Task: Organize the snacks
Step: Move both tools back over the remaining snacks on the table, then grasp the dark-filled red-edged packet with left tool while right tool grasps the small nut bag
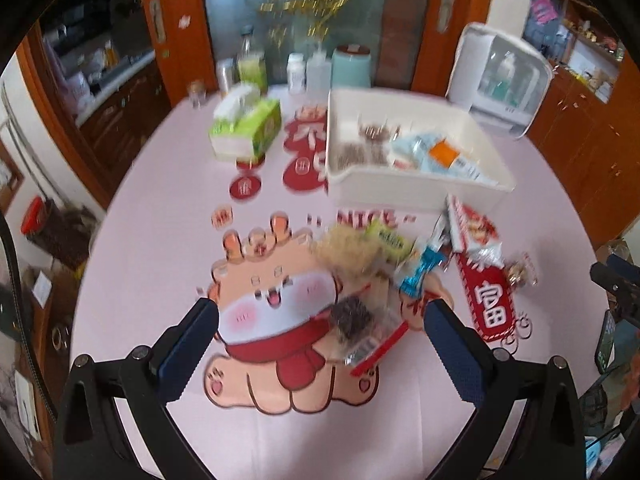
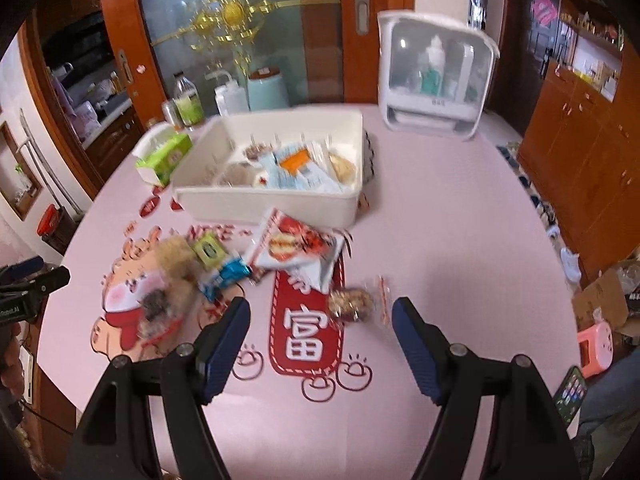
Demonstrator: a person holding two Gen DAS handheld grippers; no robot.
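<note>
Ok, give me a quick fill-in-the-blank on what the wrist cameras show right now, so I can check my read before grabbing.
1. The white bin already holds a light blue packet with an ____ label.
2. The tissue box beside the bin is ____.
3. The right gripper fingers are ____, with nothing between them.
4. The red-and-white snack bag lies on the table, ____ the bin.

Missing words: orange; green; open; outside

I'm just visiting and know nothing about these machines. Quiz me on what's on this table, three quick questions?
1. True or false: the white bin already holds some snacks.
2. Which lies nearest the right gripper: A) the small nut packet, B) the tissue box, C) the blue packet?
3. How do the left gripper's jaws stand?

Key: 1 true. 2 A. 3 open, empty.
</note>
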